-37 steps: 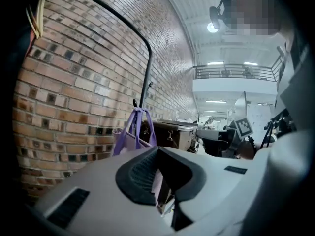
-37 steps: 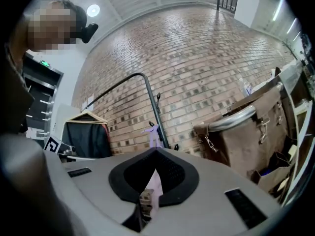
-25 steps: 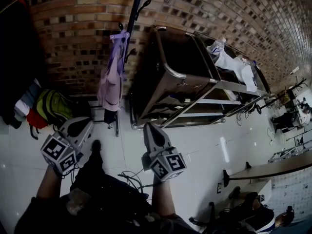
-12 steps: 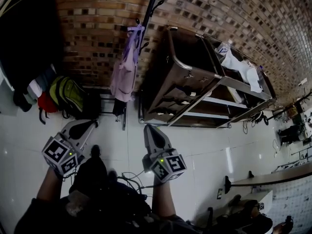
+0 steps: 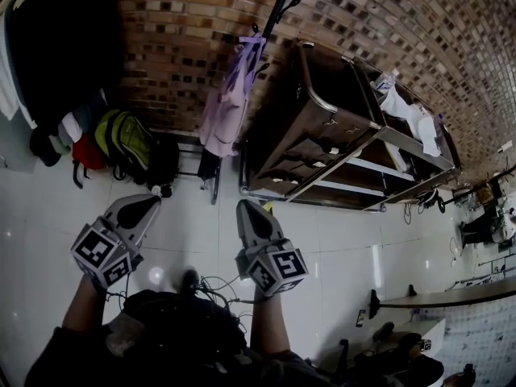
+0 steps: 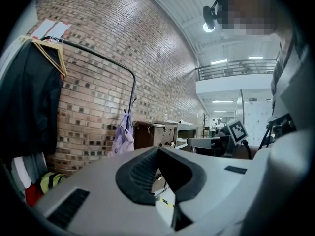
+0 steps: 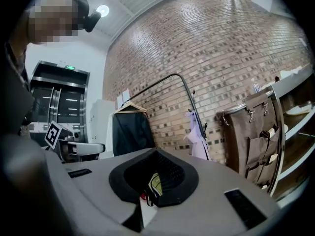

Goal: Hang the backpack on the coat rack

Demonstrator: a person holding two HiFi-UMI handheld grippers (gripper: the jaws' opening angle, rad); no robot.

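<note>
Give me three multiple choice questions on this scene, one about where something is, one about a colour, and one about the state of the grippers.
1. Where is the green backpack?
A. hung on the coat rack
B. on the floor against the brick wall
C. between the right gripper's jaws

2. What colour is the hanging item on the coat rack?
A. lilac
B. orange
C. black

3. How are the left gripper and right gripper?
A. both wide open
B. left shut on a strap
C. both shut, holding nothing

Answers:
1 B: the head view shows it low by the wall, left of the rack.
2 A: it shows pale purple in all three views.
3 C: in each gripper view the jaw tips meet with nothing between them.
</note>
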